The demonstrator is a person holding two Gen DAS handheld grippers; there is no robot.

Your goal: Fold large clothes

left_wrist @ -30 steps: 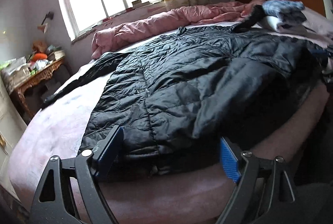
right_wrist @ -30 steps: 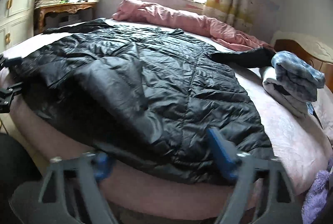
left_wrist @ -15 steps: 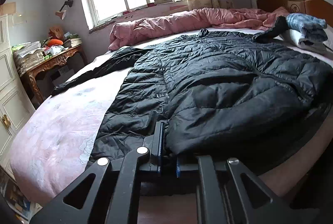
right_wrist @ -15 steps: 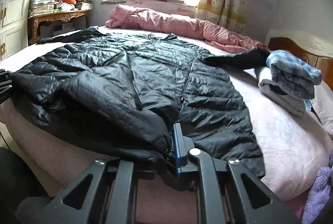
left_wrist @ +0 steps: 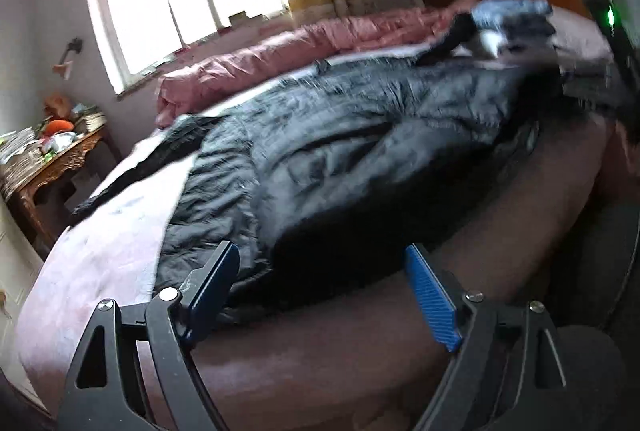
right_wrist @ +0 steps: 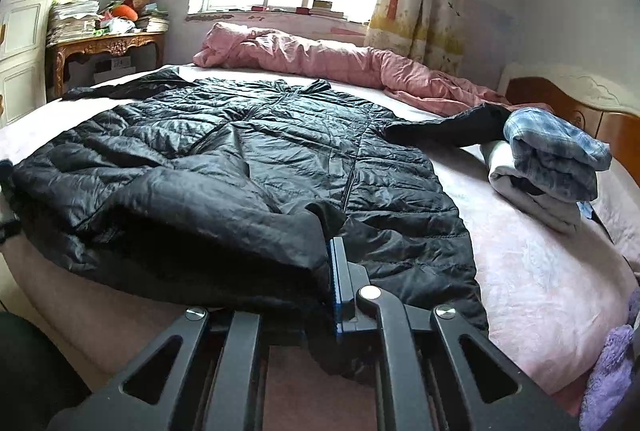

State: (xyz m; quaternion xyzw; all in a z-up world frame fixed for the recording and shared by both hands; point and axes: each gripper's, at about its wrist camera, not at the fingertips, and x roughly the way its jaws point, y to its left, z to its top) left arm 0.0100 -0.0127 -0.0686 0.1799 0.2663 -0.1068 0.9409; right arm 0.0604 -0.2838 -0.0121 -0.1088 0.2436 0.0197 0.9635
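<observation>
My right claw at the bottom of its frame is clamped on the near hem of the black padded jacket, pinning that corner so the fold has an anchor. My left claw is opening, its blue pads either side of the hem but, as far as the blur lets me judge, not pressing it. The jacket spreads across the bed toward mid-frame; the pink duvet lies beyond.
</observation>
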